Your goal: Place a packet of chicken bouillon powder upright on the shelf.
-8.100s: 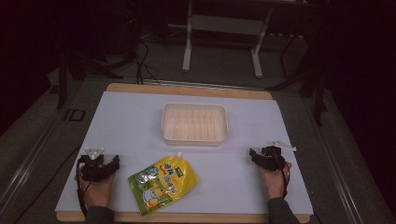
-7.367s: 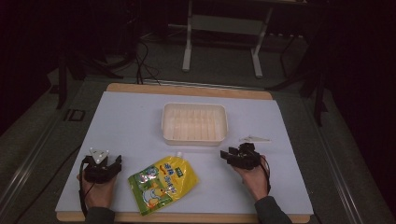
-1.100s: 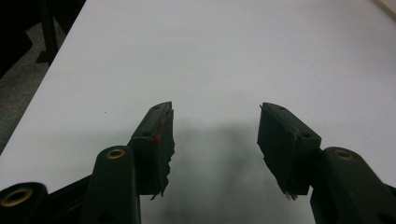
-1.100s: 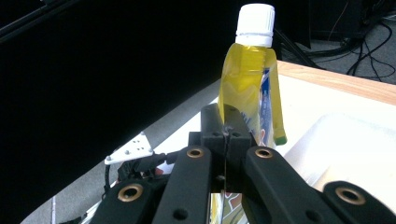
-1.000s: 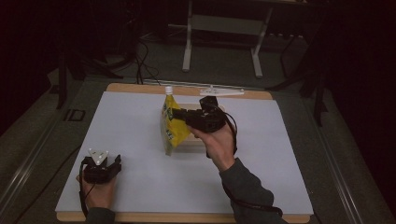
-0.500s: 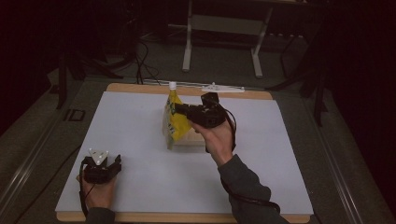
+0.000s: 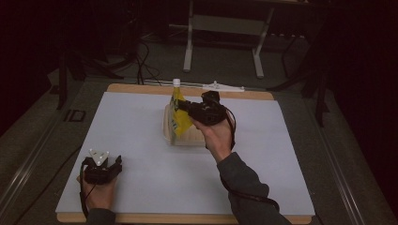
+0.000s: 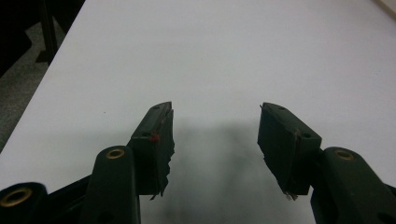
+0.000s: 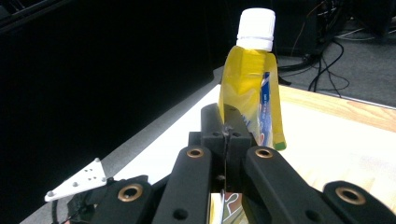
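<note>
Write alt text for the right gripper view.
The right hand-held gripper, jaws shut, grips a yellow pouch with a white cap upright above a white table. The left hand-held gripper sits lower left, against dark surroundings.

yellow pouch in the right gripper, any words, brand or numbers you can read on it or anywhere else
Yellow pouch: a blue strip with white print runs down its side, too blurred and too edge-on to read.
White cap: plain, no text.
Pouch in the high view: green and blue marks, too small to read.
White tray, table, right gripper and left gripper: no readable text.
</note>
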A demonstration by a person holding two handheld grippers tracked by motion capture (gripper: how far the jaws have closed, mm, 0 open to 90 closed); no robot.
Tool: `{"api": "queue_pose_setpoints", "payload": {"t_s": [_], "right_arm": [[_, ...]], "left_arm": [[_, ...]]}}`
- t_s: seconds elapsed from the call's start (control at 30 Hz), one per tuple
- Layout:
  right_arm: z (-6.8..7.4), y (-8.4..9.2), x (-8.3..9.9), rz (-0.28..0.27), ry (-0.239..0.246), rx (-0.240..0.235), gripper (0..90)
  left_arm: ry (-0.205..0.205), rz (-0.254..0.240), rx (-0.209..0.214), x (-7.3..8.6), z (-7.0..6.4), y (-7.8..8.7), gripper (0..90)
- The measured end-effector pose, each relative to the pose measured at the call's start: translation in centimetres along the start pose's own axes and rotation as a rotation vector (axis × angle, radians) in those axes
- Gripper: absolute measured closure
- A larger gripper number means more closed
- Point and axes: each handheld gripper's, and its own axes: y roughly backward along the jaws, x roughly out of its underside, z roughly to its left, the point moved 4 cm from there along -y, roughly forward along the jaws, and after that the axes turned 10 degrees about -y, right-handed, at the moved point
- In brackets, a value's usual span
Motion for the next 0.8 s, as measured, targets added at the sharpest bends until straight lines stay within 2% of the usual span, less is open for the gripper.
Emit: {"api": "queue_pose_setpoints", "payload": {"t_s": [0.37,0.8], "right_arm": [[-0.6,-0.6,-0.2,-0.037,0.014,0.051,90.0],[-1.2,-1.3,-0.2,-0.05,0.025,0.102,90.0]], "left_arm": [[-0.001,0.001,0.0,0.0,0.0,0.0,45.1],[-0.001,0.002,0.0,0.0,0.0,0.0,45.1]]}}
